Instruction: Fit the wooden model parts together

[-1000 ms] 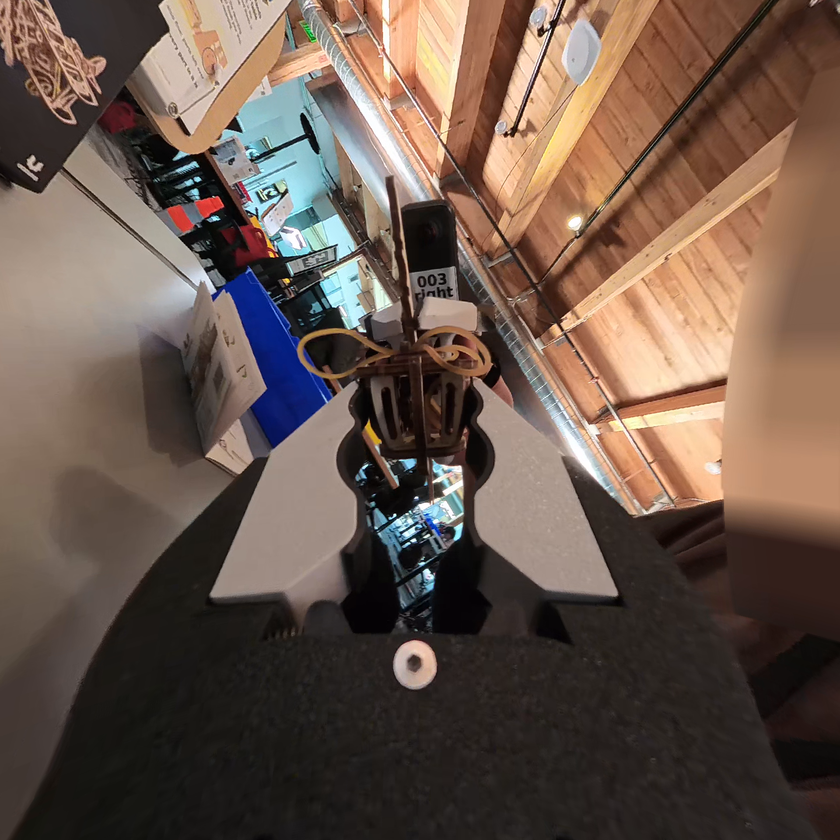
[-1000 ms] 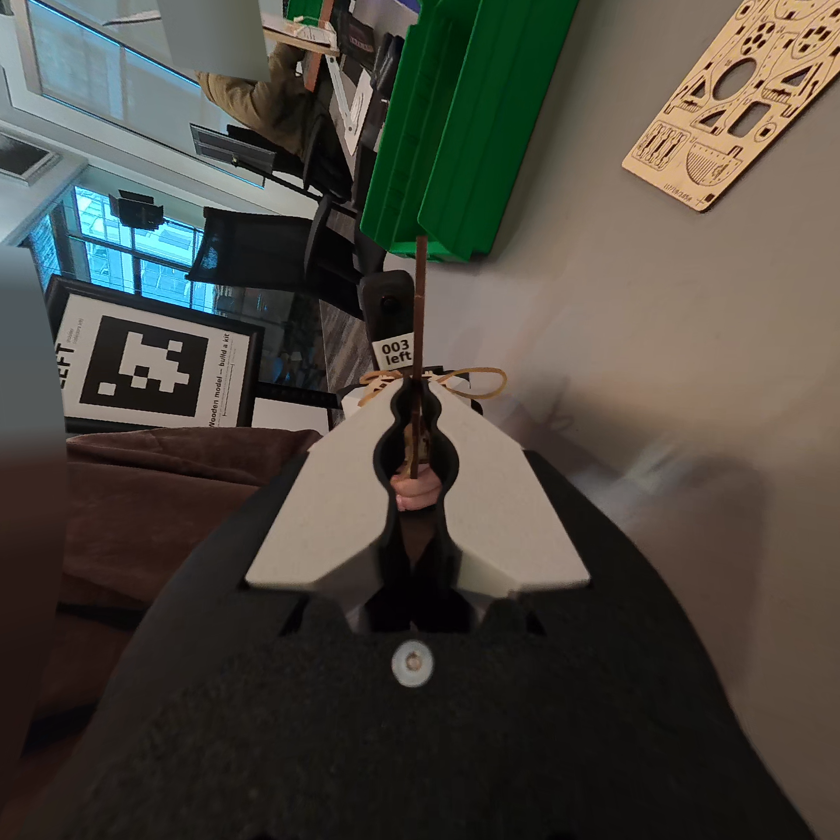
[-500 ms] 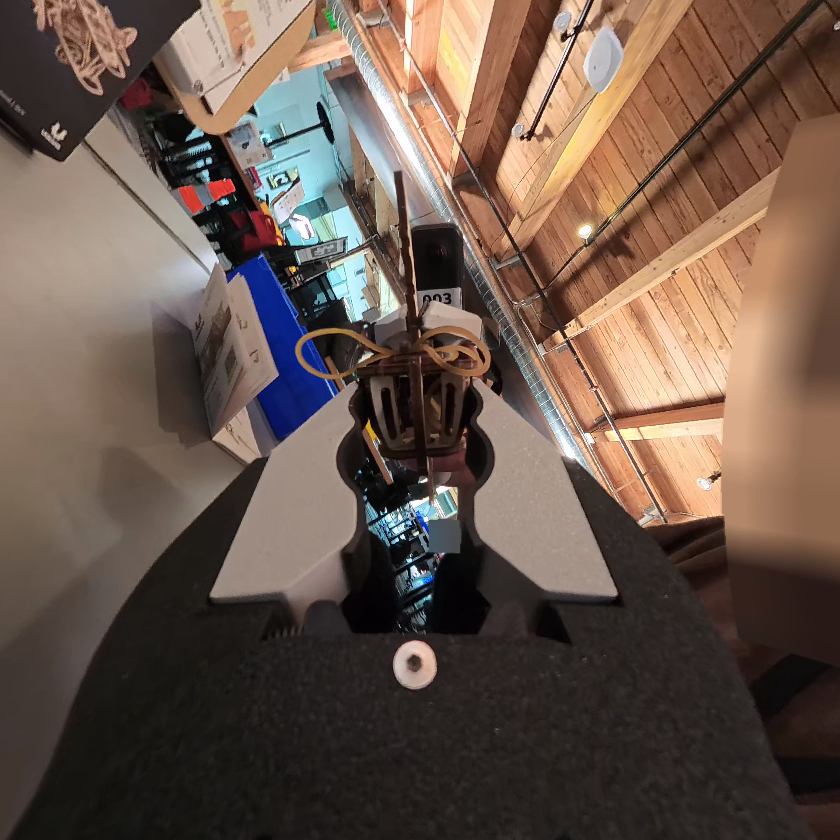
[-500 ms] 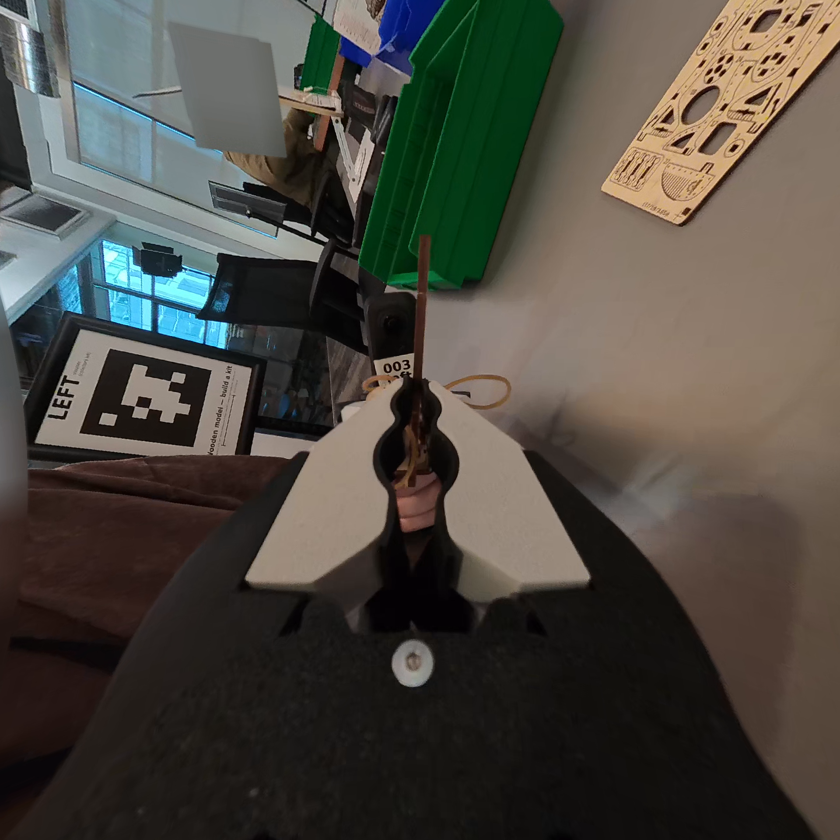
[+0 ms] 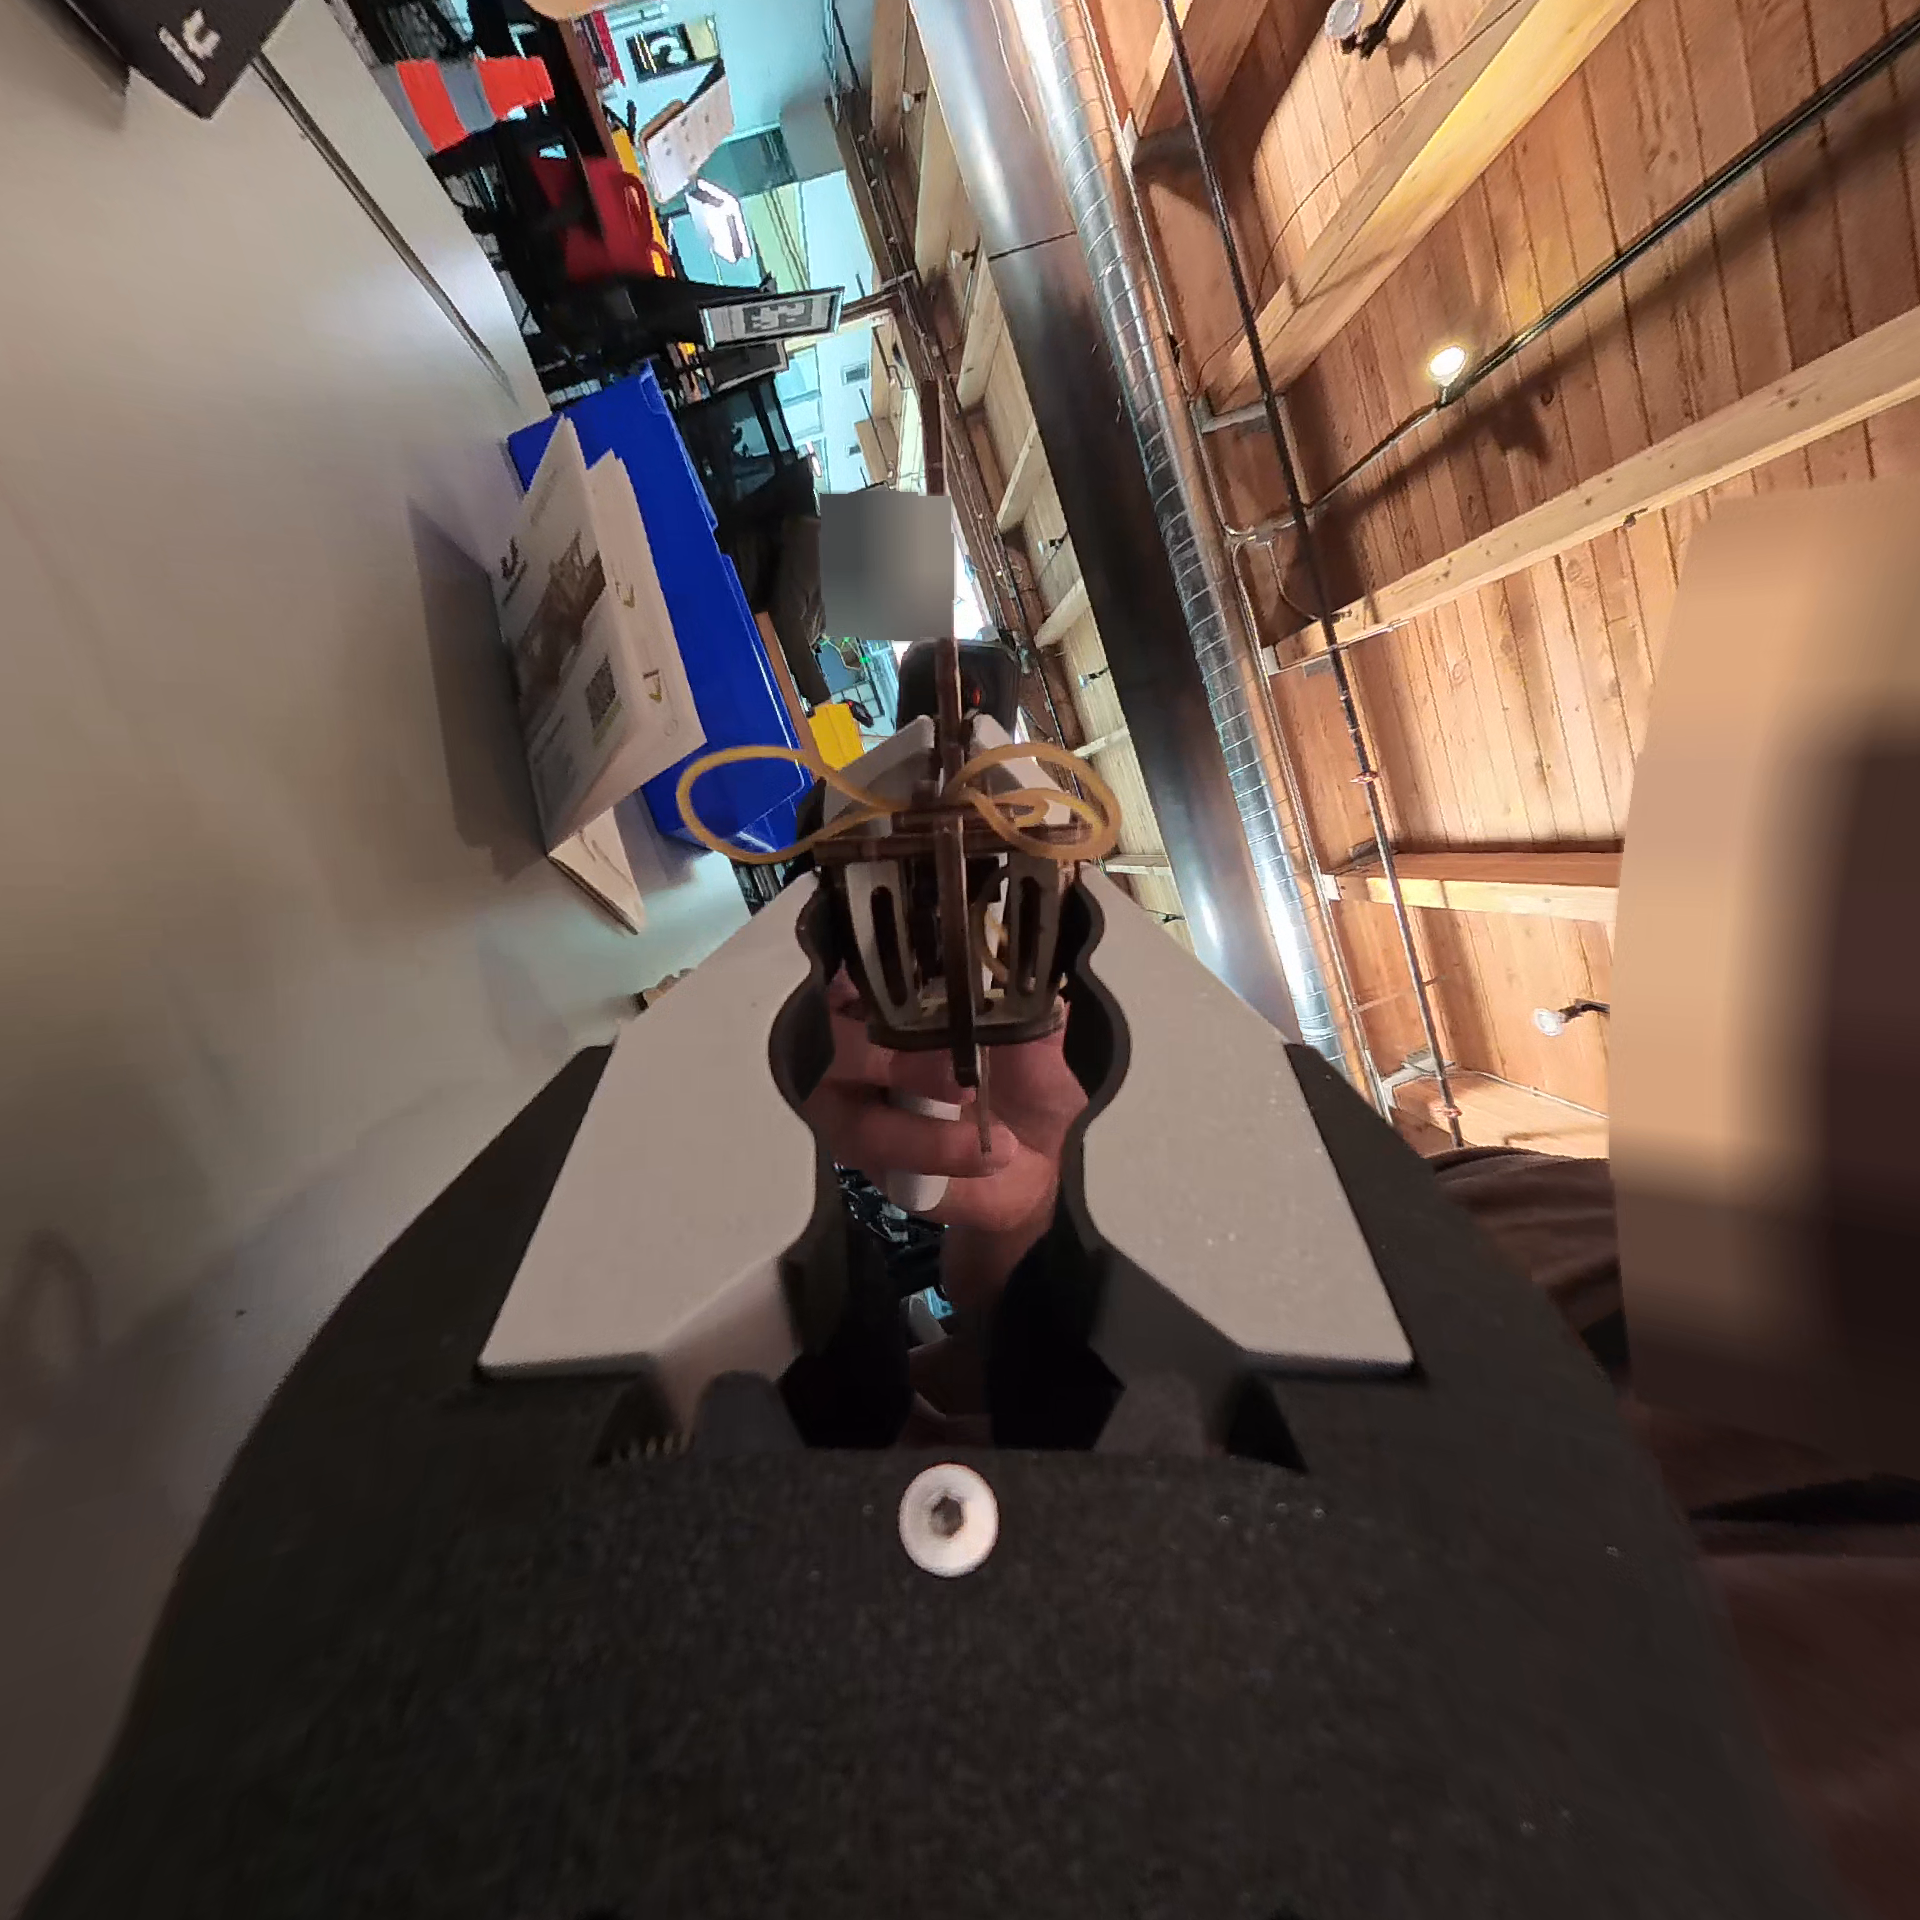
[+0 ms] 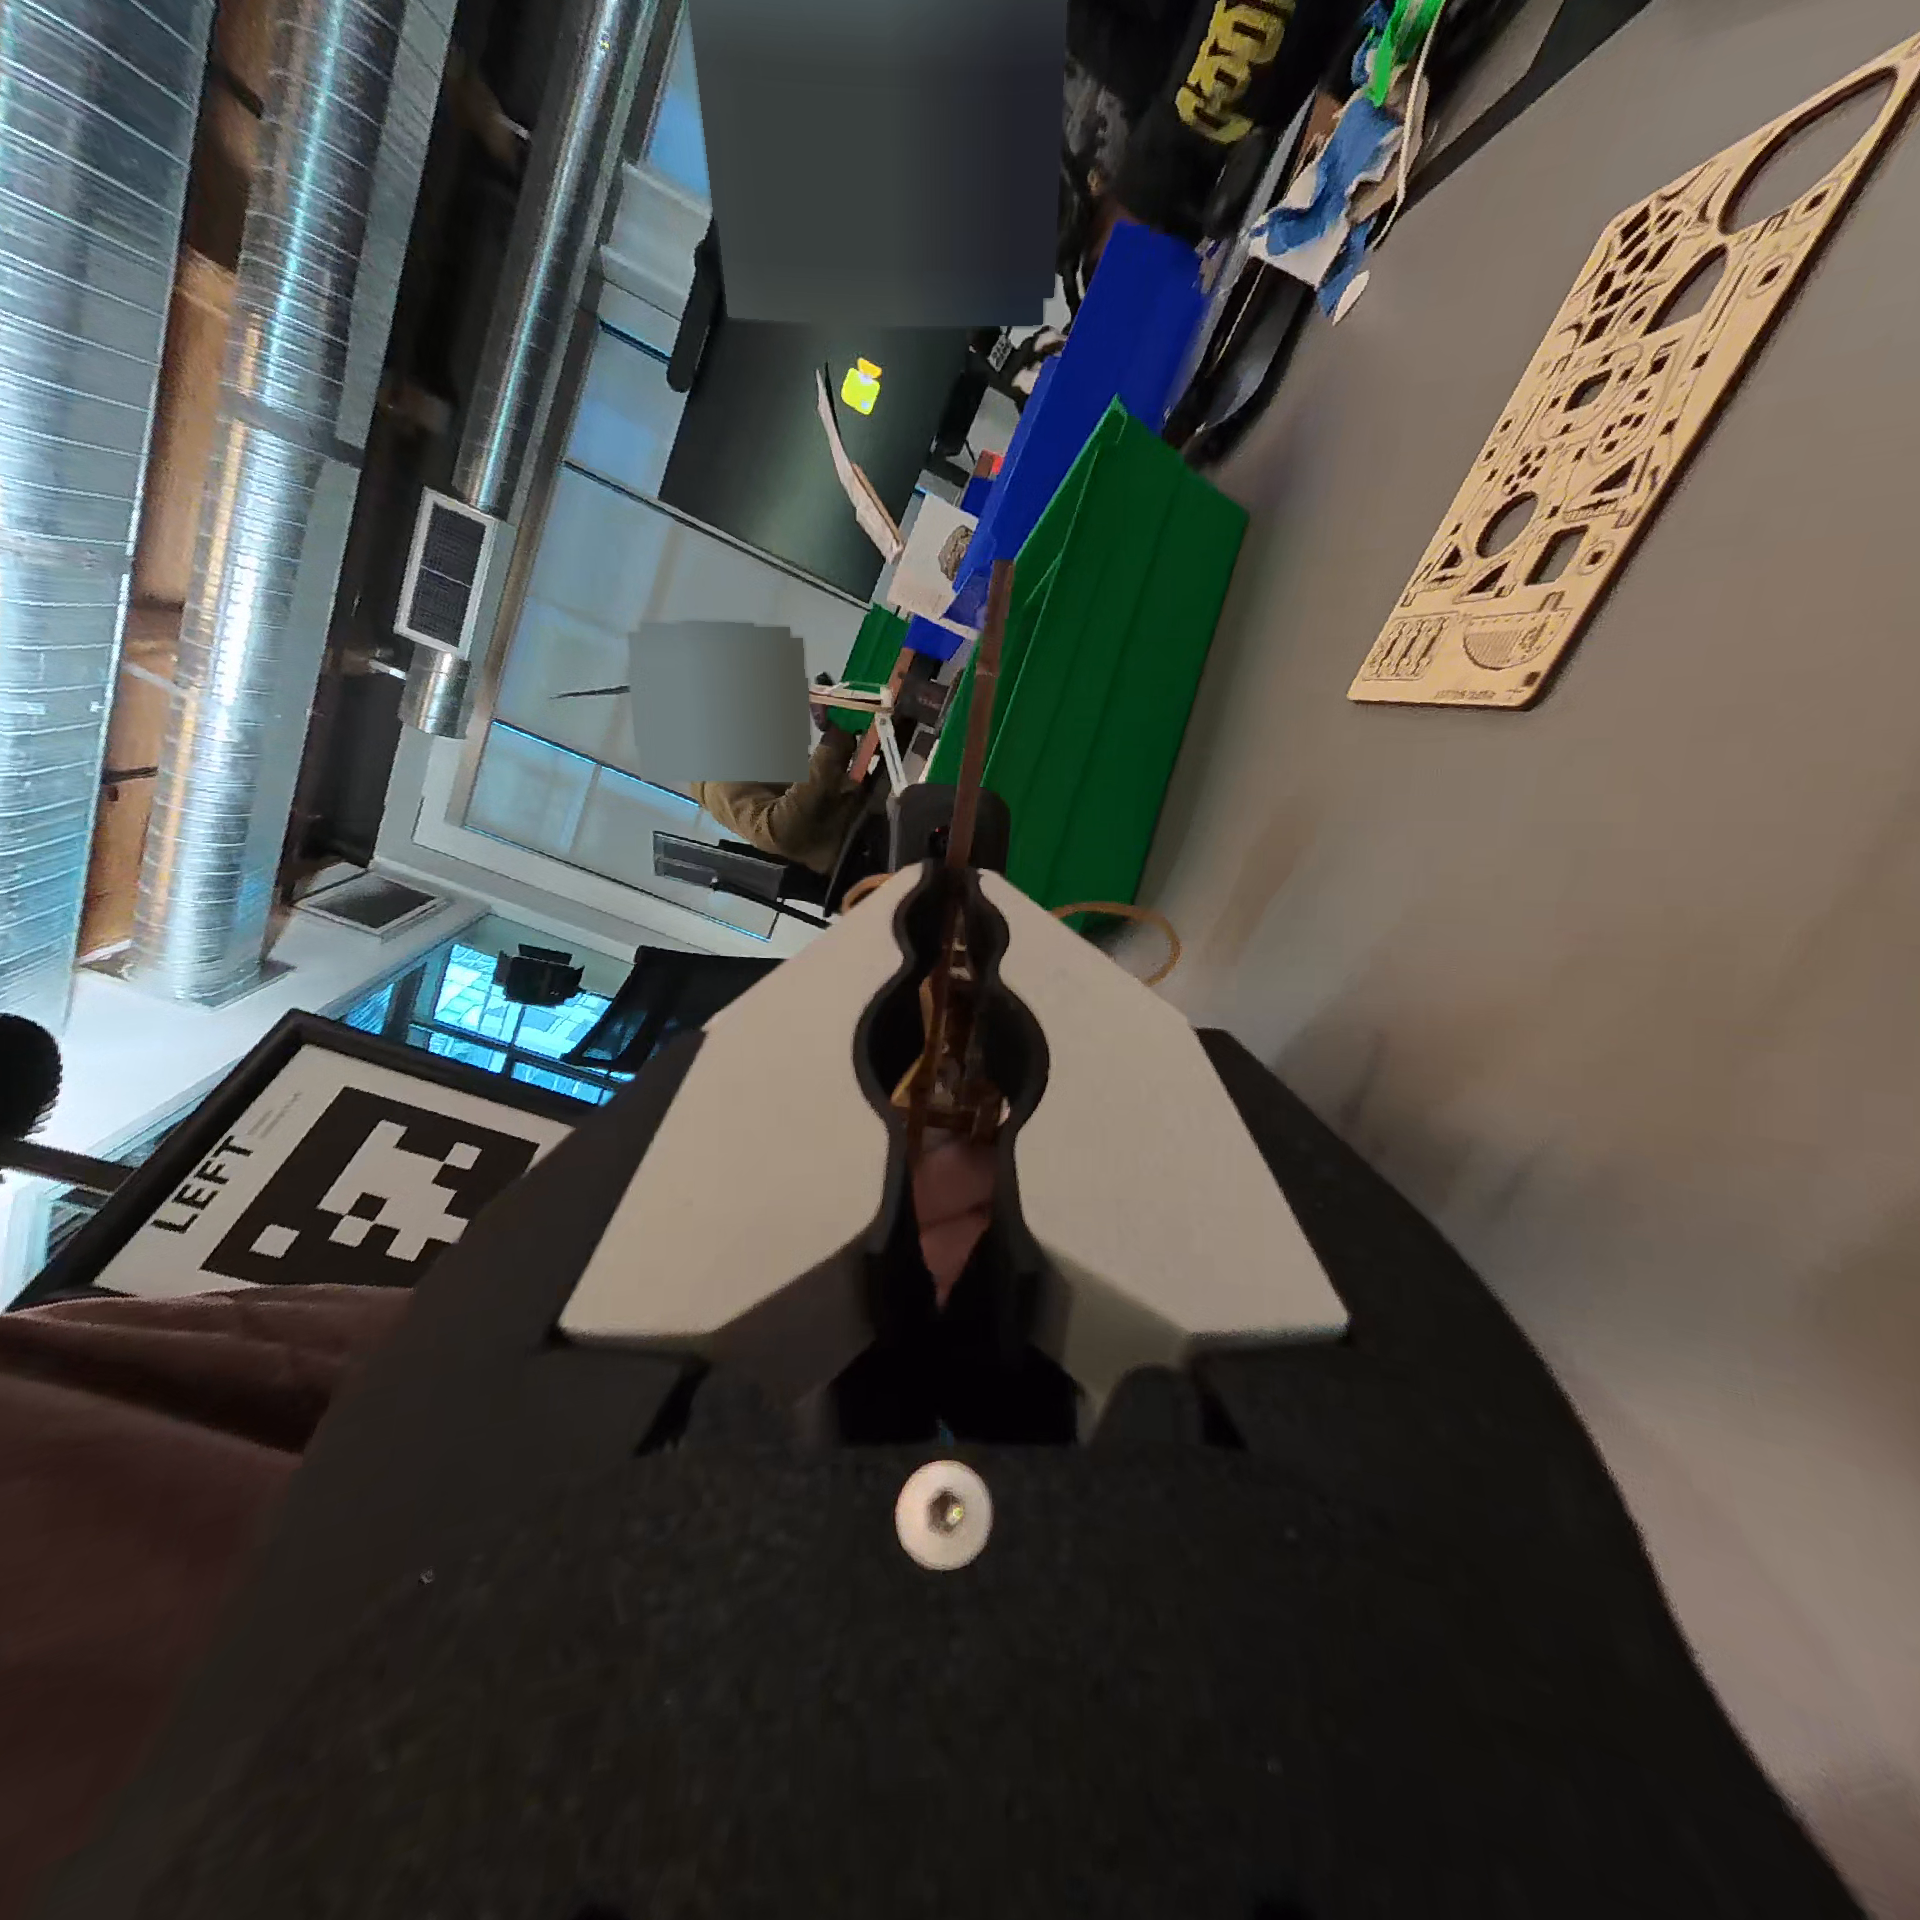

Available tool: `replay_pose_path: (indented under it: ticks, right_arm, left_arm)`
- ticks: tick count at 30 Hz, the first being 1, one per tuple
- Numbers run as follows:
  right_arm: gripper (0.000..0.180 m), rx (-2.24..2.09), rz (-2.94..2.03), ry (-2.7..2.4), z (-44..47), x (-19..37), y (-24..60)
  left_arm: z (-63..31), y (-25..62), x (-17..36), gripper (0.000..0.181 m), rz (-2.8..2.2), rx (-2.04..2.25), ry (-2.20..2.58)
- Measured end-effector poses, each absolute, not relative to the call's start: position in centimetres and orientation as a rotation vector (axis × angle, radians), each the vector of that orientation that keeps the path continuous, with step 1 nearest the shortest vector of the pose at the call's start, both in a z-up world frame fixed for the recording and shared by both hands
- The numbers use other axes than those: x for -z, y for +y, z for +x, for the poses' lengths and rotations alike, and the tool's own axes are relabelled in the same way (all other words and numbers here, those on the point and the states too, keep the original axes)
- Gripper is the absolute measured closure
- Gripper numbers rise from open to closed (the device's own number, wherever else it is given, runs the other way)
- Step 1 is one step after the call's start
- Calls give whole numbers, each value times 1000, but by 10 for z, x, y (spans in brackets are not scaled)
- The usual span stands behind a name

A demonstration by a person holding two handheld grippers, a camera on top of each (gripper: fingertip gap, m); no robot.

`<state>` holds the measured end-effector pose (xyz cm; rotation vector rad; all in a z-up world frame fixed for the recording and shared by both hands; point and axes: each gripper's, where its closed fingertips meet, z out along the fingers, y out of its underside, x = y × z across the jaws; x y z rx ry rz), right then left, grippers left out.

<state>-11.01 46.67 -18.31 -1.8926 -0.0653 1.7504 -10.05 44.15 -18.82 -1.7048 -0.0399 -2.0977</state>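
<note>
Above table (image 6: 1558, 1039), model (image 5: 940, 935) between tools (image 5: 940, 883)

The left gripper (image 5: 940, 914) and right gripper (image 6: 951, 894) face each other tip to tip, both held rolled sideways, jaws nearly together. A hand (image 5: 956, 1143) shows behind the left one.

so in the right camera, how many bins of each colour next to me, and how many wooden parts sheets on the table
green bin: 1
blue bin: 1
wooden parts sheet: 1
Total: 3
</note>
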Motion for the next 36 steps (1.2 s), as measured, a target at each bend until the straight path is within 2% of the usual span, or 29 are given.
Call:
replay_pose_path:
  ticks: [14, 25, 36]
  right_arm:
    - [176, -1398, -1943, -217, -107, 160, 464]
    - [177, -1440, -1962, -62, -99, 150, 463]
    - [177, -1173, -1948, -161, -111, 152, 458]
  left_arm:
    - [-96, 441, 169, 142, -1337, 2308, -368]
    - [-89, 436, 153, 142, -1223, 2210, -270]
    - [-100, 432, 151, 142, -1016, 2405, -526]
